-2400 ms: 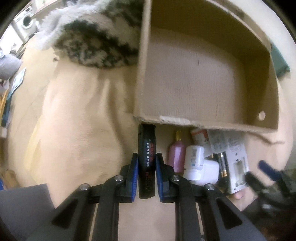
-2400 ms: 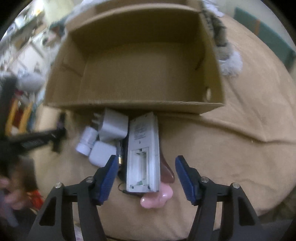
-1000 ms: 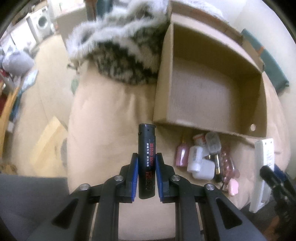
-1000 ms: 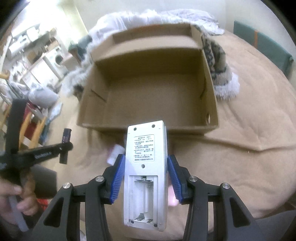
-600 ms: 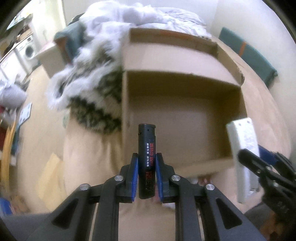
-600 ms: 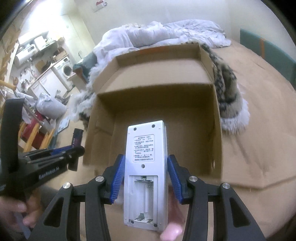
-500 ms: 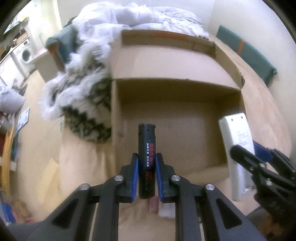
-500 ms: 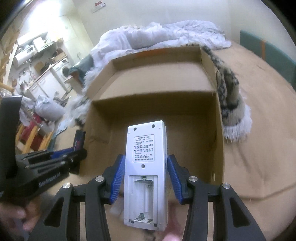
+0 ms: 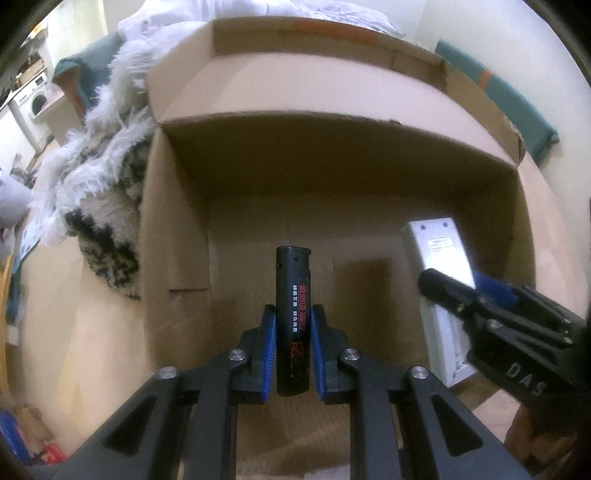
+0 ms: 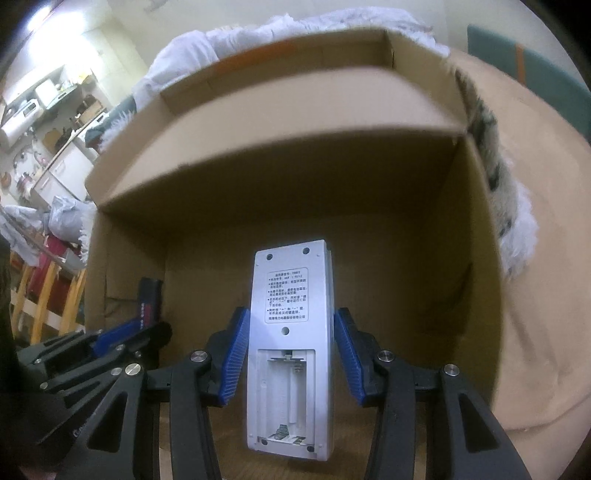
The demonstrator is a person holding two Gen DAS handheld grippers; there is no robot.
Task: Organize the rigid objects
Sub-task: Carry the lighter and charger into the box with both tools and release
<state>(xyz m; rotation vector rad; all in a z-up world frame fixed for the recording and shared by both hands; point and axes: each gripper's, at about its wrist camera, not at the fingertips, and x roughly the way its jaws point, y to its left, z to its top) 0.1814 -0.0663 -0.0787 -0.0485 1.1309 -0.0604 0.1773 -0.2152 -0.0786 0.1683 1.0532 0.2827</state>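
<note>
The lighter (image 9: 293,317), pinched by the left gripper (image 9: 293,350), and the remote (image 10: 291,347), pinched by the right gripper (image 10: 291,358), have been carried over the box (image 9: 332,177) (still empty), so dropping seems next.

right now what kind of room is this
Likely a lived-in home, a bed beside a laundry corner: tan bedspread under the box, white duvet behind it, washing machine at far left.

Probably home: bedding (image 9: 258,11), washing machine (image 9: 37,103)
</note>
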